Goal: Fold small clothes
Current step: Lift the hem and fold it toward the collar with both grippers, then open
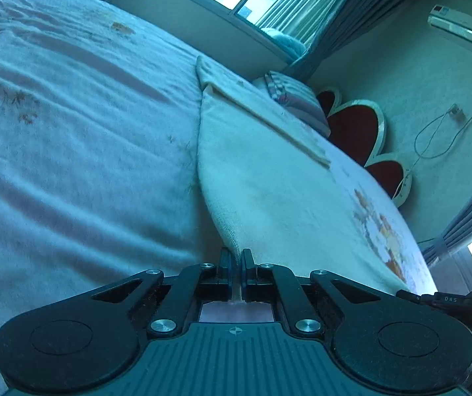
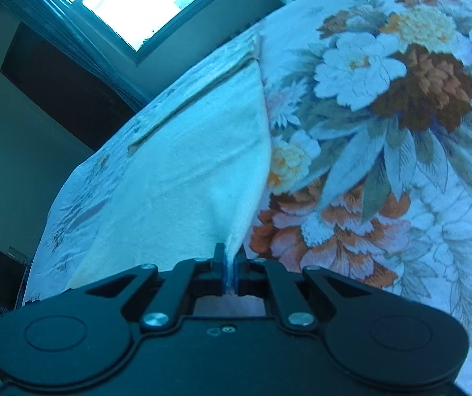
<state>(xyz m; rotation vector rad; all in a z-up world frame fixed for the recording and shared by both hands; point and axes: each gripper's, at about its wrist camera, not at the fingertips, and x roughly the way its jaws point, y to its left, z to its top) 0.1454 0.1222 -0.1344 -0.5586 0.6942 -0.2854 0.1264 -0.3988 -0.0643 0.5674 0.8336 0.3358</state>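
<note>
Left gripper [image 1: 236,257] pinches near corner of pale cream terry cloth [image 1: 268,178], frame bottom centre; right gripper [image 2: 231,257] likewise grips cloth corner; floral bedspread [image 2: 384,132] beneath.

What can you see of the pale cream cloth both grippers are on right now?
The pale cream cloth is a soft, fleecy, plain piece lying on the floral bedspread. Its far part is already folded over, forming a narrow flap with a straight edge. The near edge is lifted into two peaks: the left gripper is shut on one near corner and the right gripper is shut on the other. Between them the cloth sags gently, lightly creased. No buttons, print or label show.
</note>
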